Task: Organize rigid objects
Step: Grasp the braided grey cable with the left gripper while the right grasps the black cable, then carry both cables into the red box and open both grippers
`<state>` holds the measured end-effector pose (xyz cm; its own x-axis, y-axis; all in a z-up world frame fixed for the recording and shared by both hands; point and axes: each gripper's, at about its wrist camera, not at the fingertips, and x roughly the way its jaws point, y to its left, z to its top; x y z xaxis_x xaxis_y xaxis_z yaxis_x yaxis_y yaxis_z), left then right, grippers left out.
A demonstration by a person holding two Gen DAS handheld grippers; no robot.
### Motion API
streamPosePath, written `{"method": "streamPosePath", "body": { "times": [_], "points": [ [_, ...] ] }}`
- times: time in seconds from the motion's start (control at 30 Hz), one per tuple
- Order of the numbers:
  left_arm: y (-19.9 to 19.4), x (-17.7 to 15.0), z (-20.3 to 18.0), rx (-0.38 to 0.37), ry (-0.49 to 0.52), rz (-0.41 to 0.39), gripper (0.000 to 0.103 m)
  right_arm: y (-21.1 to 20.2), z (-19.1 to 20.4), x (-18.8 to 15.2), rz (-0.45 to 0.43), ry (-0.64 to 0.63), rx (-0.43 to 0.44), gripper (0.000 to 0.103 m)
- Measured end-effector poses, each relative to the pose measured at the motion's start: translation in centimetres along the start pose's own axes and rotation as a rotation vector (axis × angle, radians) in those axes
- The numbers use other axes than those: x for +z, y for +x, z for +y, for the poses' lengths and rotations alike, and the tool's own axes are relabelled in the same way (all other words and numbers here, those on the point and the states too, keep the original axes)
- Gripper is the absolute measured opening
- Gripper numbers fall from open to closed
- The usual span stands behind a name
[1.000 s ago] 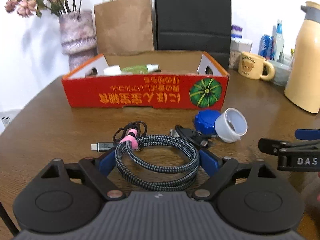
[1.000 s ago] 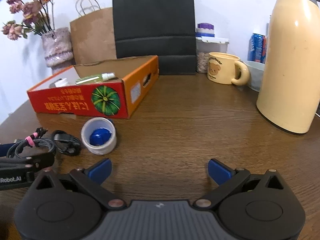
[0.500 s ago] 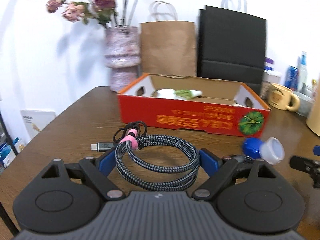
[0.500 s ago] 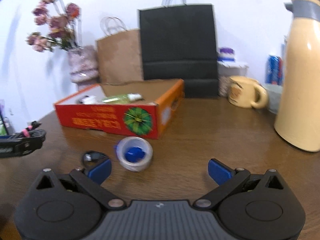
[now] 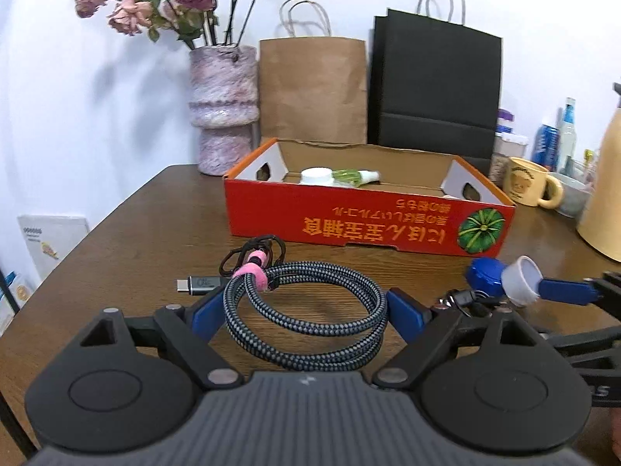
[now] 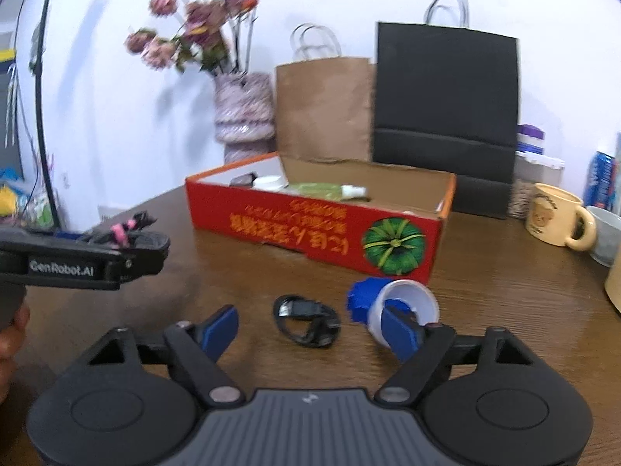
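Observation:
My left gripper [image 5: 306,310] is shut on a coiled black-and-white braided cable [image 5: 306,318] with a pink strap and holds it above the table; it shows at the left of the right wrist view [image 6: 128,248]. My right gripper [image 6: 310,330] is open just above the table, with a small black cable bundle [image 6: 306,320] between its fingers. A blue-and-white bottle cap [image 6: 392,305] lies at its right fingertip. The red cardboard box [image 5: 368,221] stands behind, open, holding a green tube [image 5: 353,176] and a white jar.
A vase of dried flowers [image 5: 223,108], a brown paper bag [image 5: 312,89] and a black bag [image 5: 434,85] stand behind the box. A yellow mug [image 6: 555,221], cans and a cream thermos [image 5: 601,194] are at the right. The table's left edge is near.
My left gripper has lifted the braided cable and swung left. My right gripper has moved left and down towards the black bundle and the cap.

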<state>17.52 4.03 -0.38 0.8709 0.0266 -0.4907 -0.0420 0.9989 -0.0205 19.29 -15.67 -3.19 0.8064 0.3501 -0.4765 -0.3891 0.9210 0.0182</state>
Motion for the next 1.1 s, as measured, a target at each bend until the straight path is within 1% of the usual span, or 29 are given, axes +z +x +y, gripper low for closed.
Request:
{"method": "streamPosePath", "body": {
  "times": [0.1,0.23,0.43,0.5,0.53,0.57,0.6,0.73,0.87,1.1],
  "points": [
    [0.0,-0.2,0.4,-0.023,0.014,0.004,0.088,0.9,0.9,0.1,0.036,-0.022,-0.011,0.078],
    [0.3,-0.3,0.9,-0.027,0.015,0.019,0.088,2.5,1.1,0.4,0.09,-0.021,-0.024,0.078],
    [0.2,-0.2,0.8,-0.023,0.019,0.01,0.088,5.1,1.1,1.1,0.159,0.013,-0.044,0.078],
    [0.3,-0.2,0.9,-0.022,0.014,0.013,0.088,5.9,1.0,1.4,0.174,0.032,-0.045,0.075],
    [0.2,-0.2,1.0,-0.021,0.011,0.013,0.088,6.2,0.9,1.4,0.176,0.036,-0.045,0.07],
    [0.2,-0.2,1.0,-0.019,0.008,0.012,0.088,6.3,1.0,1.5,0.17,0.039,-0.042,0.056],
    [0.2,-0.1,1.1,-0.017,0.005,0.011,0.088,6.3,1.0,1.5,0.164,0.035,-0.046,0.048],
    [0.0,-0.1,1.1,-0.015,0.001,0.001,0.088,6.0,1.3,1.5,0.149,0.023,-0.044,0.045],
    [-0.1,-0.1,1.1,-0.002,-0.005,-0.007,0.088,5.4,1.3,1.6,0.125,0.02,-0.053,0.044],
    [-0.4,0.8,0.6,0.033,-0.014,-0.041,0.088,3.8,1.2,2.7,0.055,0.036,-0.049,0.044]
  ]
}}
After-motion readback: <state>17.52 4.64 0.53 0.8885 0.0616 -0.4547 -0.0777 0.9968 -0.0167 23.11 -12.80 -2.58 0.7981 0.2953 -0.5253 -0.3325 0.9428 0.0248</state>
